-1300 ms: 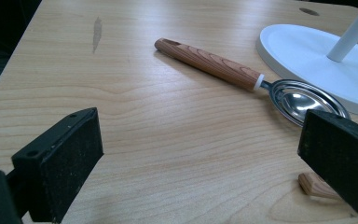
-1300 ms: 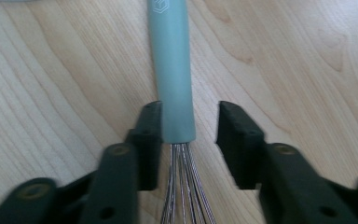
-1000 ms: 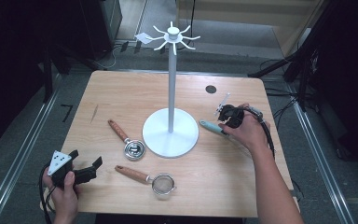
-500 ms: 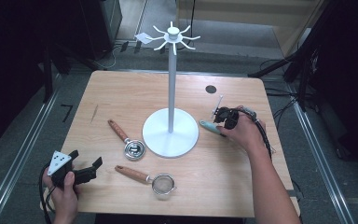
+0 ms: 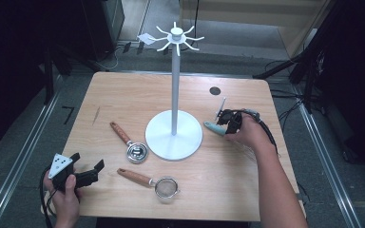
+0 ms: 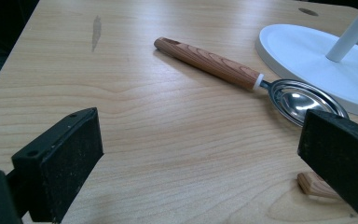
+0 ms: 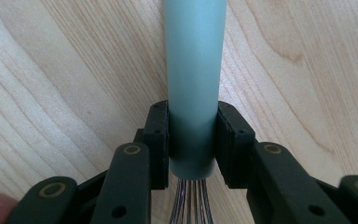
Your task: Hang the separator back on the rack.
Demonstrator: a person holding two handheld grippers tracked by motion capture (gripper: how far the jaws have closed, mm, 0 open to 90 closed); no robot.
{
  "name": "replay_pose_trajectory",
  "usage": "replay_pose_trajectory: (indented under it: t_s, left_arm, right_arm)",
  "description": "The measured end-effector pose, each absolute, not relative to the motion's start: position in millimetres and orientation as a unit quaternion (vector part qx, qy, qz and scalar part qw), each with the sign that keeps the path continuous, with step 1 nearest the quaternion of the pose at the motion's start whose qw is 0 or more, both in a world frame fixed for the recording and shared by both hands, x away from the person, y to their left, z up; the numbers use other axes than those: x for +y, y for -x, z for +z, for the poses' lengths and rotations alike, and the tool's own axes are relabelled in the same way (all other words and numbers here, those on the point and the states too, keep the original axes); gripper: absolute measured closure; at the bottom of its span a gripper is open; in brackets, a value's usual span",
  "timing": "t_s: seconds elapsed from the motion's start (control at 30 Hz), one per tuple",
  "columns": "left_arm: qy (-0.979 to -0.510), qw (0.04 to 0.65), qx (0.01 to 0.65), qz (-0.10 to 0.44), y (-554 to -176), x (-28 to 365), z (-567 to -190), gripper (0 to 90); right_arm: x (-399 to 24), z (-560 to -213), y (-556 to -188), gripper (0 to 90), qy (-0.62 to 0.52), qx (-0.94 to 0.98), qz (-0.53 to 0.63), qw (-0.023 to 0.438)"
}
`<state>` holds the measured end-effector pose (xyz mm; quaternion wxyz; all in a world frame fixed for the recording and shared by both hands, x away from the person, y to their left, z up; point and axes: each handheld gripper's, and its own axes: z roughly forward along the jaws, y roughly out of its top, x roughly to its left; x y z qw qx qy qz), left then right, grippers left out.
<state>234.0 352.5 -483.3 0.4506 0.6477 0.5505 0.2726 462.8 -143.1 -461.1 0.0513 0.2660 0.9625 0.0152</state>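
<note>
The left gripper rests at the near left corner of the table, jaws wide and empty, as it did a second ago. Right of it lie a wooden-handled scoop and a strainer, neither shifted, then the white stand with hooks at its top. On the right side, the right gripper has its jaws closed narrow on the teal handle of the whisk, close to where the wires start; the pads press both sides. Over the last second the hand edged slightly toward the stand, and the whisk's handle end now lies just beside the base. The grasp looks settled, so lifting the whisk toward a hook seems next.
</note>
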Motion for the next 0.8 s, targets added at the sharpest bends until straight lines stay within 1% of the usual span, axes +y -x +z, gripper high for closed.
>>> replay_pose_trajectory:
  t_s: [0.1, 0.13, 0.27, 0.53, 0.73, 0.8]
  left_arm:
    - [-0.649, 0.45, 0.55, 0.272, -234.2, 352.3, -483.3, 0.1]
    - [-0.649, 0.45, 0.55, 0.272, -234.3, 352.3, -483.3, 0.1]
    - [-0.646, 0.454, 0.551, 0.268, -234.5, 353.6, -483.5, 0.1]
    - [-0.647, 0.455, 0.552, 0.266, -234.7, 354.3, -483.4, 0.1]
    - [-0.648, 0.454, 0.551, 0.265, -235.1, 353.5, -483.4, 0.1]
    - [-0.648, 0.454, 0.551, 0.265, -235.0, 353.5, -483.4, 0.1]
  right_arm:
    - [-137.6, -461.4, -466.2, 69.9, -0.269, 0.962, -0.004, 0.045]
    - [-137.0, -461.3, -469.0, 70.2, -0.273, 0.961, -0.008, 0.033]
    - [-137.7, -461.2, -471.2, 70.5, -0.289, 0.957, -0.008, 0.022]
    - [-135.8, -460.7, -469.0, 71.2, -0.306, 0.952, -0.008, 0.034]
    - [-134.5, -458.7, -457.8, 71.3, -0.317, 0.946, 0.008, 0.071]
    - [-134.3, -456.3, -455.8, 71.3, -0.316, 0.946, 0.015, 0.071]
